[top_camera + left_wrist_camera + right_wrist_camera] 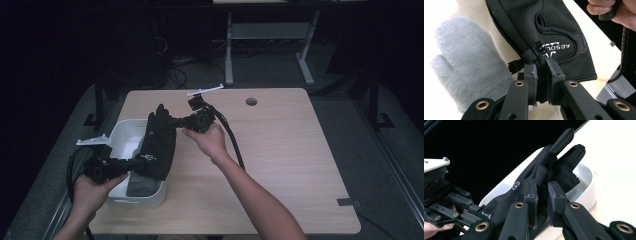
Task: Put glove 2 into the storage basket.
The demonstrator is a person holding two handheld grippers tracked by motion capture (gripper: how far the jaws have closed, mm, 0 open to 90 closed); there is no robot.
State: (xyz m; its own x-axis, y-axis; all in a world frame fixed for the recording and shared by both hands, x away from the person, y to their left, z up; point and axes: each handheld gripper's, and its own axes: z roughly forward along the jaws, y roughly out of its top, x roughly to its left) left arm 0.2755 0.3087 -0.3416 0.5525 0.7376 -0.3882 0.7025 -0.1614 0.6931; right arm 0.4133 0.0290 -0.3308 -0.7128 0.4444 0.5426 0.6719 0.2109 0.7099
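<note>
A lab or test room: a bare wooden table (280,150) with a cable hole (251,101), grey floor, loose cables (175,67) (tangled) by another table's metal legs (229,50).

The black glove (159,145) is stretched between the two sets of jaws, barring the way across the white bin (121,134). Below the left gripper's (541,65) jaws a grey fuzzy mitten (466,60) fills the bin's floor, leaving little room to dip in. Beyond the right gripper's (542,187) jaws the bin's far rim stands in the way. To the right of both sets of jaws the worktop (290,150) lies bare and open, crossed only by the right gripper's cable (232,137).
</note>
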